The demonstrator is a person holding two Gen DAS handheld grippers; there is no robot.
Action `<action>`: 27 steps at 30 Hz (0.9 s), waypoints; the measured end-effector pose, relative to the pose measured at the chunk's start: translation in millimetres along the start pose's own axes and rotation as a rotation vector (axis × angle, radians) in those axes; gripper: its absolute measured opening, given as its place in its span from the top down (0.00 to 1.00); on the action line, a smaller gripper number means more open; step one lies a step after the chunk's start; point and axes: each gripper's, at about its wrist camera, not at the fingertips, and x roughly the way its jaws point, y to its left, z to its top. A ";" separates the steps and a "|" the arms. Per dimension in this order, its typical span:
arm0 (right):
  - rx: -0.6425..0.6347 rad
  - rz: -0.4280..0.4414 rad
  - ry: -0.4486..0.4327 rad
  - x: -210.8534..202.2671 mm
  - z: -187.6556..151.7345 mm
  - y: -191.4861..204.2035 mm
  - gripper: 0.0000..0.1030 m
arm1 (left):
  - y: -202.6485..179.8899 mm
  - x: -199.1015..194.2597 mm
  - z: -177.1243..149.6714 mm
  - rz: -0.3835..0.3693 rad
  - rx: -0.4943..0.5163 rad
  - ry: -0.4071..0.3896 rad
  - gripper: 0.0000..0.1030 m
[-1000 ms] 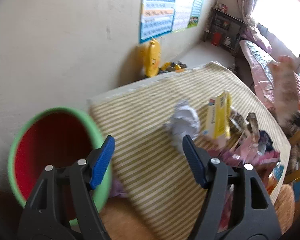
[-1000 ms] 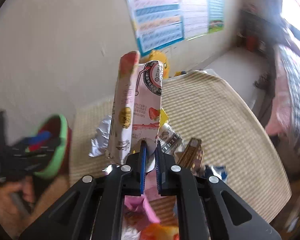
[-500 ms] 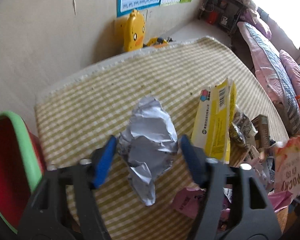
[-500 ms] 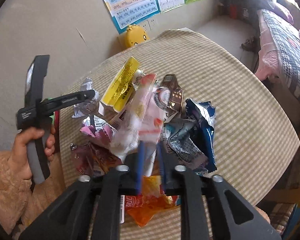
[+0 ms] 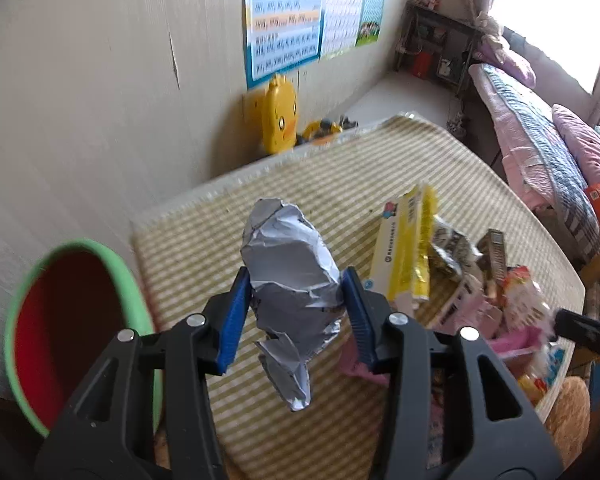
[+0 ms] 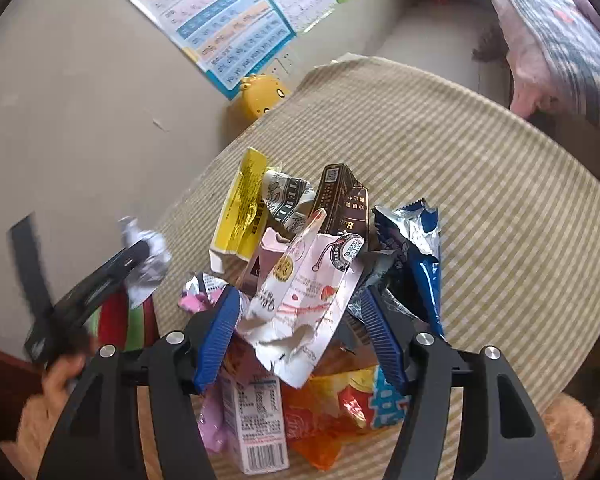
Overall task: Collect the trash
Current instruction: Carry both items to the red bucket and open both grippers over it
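Underneath both pairs of tongs lies one bench (image 5: 440, 168) covered in a cloth of thin olive and cream stripes, its far edge against a beige wall. Two charts (image 5: 284, 24) hang on that wall beyond the left tongs, and one yellow duck-shaped toy (image 5: 279, 119) stands below them behind the bench edge. Far off to the right of the left tongs are one bed (image 5: 540, 152) with a patterned cover, a dark shelf unit (image 5: 432, 52) and a bright window.

The left tongs (image 5: 296, 312) are closing on one crumpled foil wrapper (image 5: 292, 276); both blue pads touch its sides and it hangs between them, clear of the cloth. One bin (image 5: 76, 332), green-rimmed and red inside, sits just left of these tongs, off the bench edge.

The right tongs (image 6: 300, 336) are opening, pads apart, with one torn pink-and-white strawberry wrapper (image 6: 304, 300) lying loose between them on top of the pile. Just ahead of them stand one yellow box (image 6: 240, 208), one grey printed wrapper (image 6: 288, 200), one brown carton (image 6: 340, 200) and one blue-and-silver wrapper (image 6: 416, 244). Below their jaws lie one pink carton with a barcode (image 6: 256, 424) and one orange packet (image 6: 324, 412). A hand (image 6: 60, 376) grips the other tool at their left.
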 end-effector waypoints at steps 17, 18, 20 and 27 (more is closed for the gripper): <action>0.111 0.032 -0.013 5.0 3.9 -0.3 0.74 | -12.5 -80.9 -1.2 0.008 0.052 -0.139 0.56; 0.102 0.030 -0.028 0.9 2.5 2.7 0.75 | -12.2 -83.4 -1.6 0.005 0.051 -0.141 0.56; 0.078 0.035 -0.074 -14.6 -1.3 12.4 0.75 | -10.1 -89.0 -3.6 0.006 0.046 -0.150 0.56; -0.063 0.014 -0.232 -64.8 -13.7 62.2 0.75 | 1.1 -108.7 -3.6 0.039 0.026 -0.184 0.56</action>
